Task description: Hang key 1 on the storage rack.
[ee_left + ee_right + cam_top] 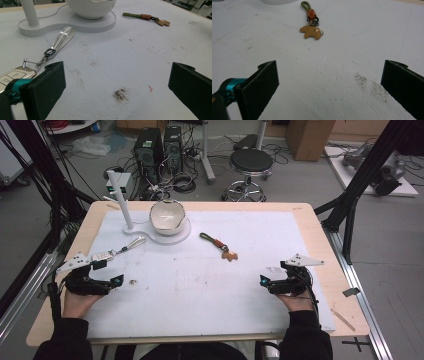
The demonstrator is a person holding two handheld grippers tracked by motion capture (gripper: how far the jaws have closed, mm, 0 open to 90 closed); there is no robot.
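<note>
While both tongs, left (pixel 119 280) and right (pixel 263 281), are held wide apart and empty, the car key fob (pixel 12 75) is best approached squarely.

Left gripper (pixel 116 281) is sitting lower left of the high view, jaws spread wide. Right gripper (pixel 263 282) is sitting lower right, jaws likewise wide. Dark-sleeved forearms are entering from the bottom edge.
</note>
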